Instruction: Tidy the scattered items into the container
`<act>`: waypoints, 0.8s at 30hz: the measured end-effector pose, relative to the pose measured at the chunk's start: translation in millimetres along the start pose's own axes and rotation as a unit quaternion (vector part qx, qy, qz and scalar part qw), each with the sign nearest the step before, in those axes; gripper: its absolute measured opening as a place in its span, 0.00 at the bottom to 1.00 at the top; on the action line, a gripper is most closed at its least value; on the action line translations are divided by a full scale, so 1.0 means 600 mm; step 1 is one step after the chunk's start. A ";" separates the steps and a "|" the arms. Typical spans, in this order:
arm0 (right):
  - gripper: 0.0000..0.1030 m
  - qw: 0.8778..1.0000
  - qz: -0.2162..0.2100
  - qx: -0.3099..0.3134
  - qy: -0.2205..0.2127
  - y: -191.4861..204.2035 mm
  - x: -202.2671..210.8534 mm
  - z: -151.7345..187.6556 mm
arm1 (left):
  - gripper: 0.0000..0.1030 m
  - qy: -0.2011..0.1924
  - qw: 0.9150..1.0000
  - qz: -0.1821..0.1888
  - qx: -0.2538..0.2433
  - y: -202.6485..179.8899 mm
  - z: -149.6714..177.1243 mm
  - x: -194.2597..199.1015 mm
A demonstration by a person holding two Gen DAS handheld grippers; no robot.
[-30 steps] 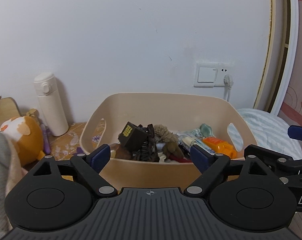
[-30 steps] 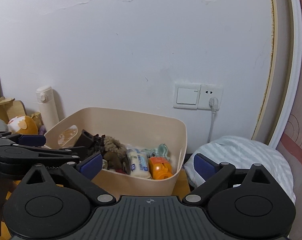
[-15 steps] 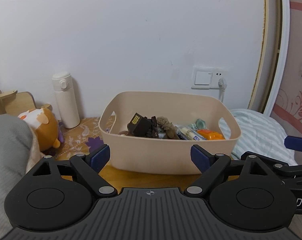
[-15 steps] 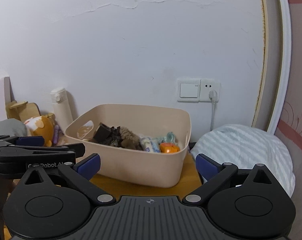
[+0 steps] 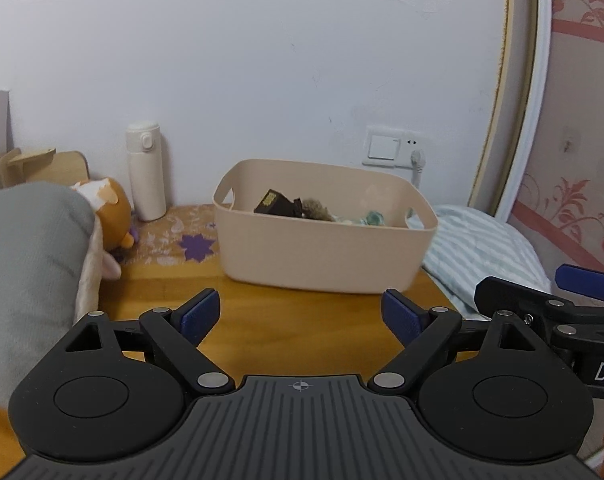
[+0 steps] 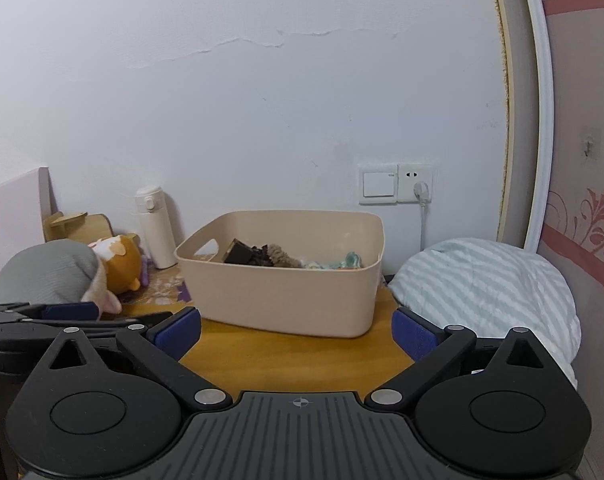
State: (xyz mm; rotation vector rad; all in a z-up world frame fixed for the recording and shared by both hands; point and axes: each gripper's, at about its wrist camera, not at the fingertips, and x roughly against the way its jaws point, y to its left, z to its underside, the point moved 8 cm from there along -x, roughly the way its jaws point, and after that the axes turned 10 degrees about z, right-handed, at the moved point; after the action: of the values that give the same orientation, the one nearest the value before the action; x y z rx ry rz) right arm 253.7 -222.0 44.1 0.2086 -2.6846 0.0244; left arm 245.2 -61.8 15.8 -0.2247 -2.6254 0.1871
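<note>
Sitting on the wooden desk (image 6: pixel 286 356) near the wall, the beige container (image 6: pixel 286 296) holds the small items; left hand-held gripper (image 5: pixel 300 316) and right hand-held gripper (image 6: pixel 296 330) stand wide apart, both empty

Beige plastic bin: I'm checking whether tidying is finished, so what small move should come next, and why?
Probably set both tools down. The beige plastic bin already holds the small items, the bare wooden tabletop in front shows nothing loose, and the left gripper and right gripper stand open and empty.
</note>
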 end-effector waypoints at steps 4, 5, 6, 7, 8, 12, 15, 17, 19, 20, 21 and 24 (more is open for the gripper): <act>1.00 1.000 -0.006 0.002 -0.002 0.008 0.039 0.020 | 0.87 -0.002 1.000 -0.002 0.000 -0.002 0.024 0.036; 1.00 1.000 -0.005 0.003 -0.003 0.009 0.047 0.025 | 0.87 -0.002 1.000 -0.002 0.000 -0.003 0.029 0.044; 1.00 1.000 -0.004 0.004 -0.004 0.011 0.055 0.028 | 0.87 -0.001 1.000 -0.003 0.000 -0.003 0.035 0.052; 1.00 1.000 -0.002 0.006 -0.006 0.012 0.062 0.031 | 0.87 -0.001 1.000 -0.005 -0.001 -0.004 0.039 0.059; 1.00 1.000 -0.001 0.008 -0.008 0.014 0.071 0.035 | 0.87 -0.002 1.000 -0.007 -0.002 -0.005 0.044 0.066; 1.00 1.000 -0.002 0.012 -0.013 0.020 0.100 0.048 | 0.87 -0.006 1.000 -0.011 -0.004 -0.008 0.058 0.095; 1.00 1.000 -0.007 0.009 -0.013 0.023 0.118 0.057 | 0.87 -0.007 1.000 -0.015 -0.006 -0.010 0.067 0.113; 1.00 1.000 -0.009 0.009 -0.012 0.024 0.129 0.064 | 0.87 -0.007 1.000 -0.018 -0.008 -0.013 0.072 0.123; 1.00 1.000 -0.010 0.010 -0.014 0.024 0.141 0.072 | 0.87 -0.008 1.000 -0.019 -0.012 -0.016 0.080 0.134; 1.00 1.000 -0.011 0.010 -0.014 0.025 0.147 0.077 | 0.87 -0.007 1.000 -0.020 -0.014 -0.018 0.084 0.139; 1.00 1.000 -0.011 0.009 -0.012 0.026 0.151 0.081 | 0.87 -0.006 1.000 -0.021 -0.016 -0.019 0.089 0.144; 1.00 1.000 -0.008 0.004 -0.005 0.027 0.165 0.098 | 0.87 -0.004 1.000 -0.024 -0.016 -0.019 0.104 0.156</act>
State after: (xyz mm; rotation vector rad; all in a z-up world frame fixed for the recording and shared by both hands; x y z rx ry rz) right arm 137.9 -222.9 34.5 0.2330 -2.6929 0.0288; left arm 132.5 -60.9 6.9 -0.1712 -2.6393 0.1306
